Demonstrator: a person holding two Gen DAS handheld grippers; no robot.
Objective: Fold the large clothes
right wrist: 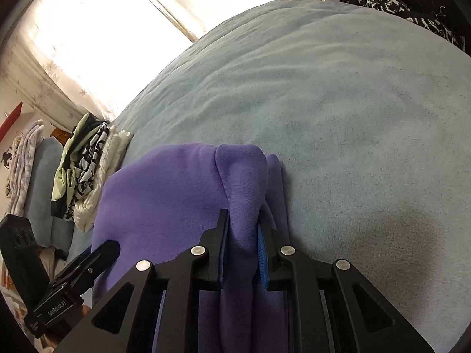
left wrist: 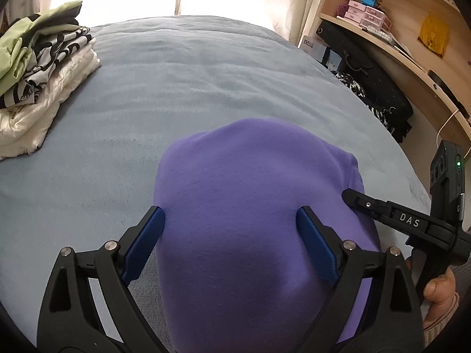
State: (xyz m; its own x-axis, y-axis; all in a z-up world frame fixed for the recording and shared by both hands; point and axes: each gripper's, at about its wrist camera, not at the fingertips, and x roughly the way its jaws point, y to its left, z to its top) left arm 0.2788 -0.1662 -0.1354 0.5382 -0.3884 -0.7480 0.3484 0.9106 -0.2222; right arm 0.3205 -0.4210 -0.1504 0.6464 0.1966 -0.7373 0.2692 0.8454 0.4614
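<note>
The purple sweatshirt (left wrist: 253, 206) lies bunched on the blue-grey bed (left wrist: 176, 88), where the right gripper (right wrist: 243, 235) has its fingers pinched on a raised fold, likely to carry it over, while the left gripper (left wrist: 231, 229) hovers with fingers spread wide, gripping nothing.

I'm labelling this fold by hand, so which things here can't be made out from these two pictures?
- Purple garment: near part cut off by the bottom edge in both wrist views; sleeves and type unclear.
- Whether the left tool touches the cloth: unclear; its open fingers straddle the bulge.
- Clothes pile: left side cut off in the left wrist view.
- Right tool: pads buried in the pinched fold.
</note>
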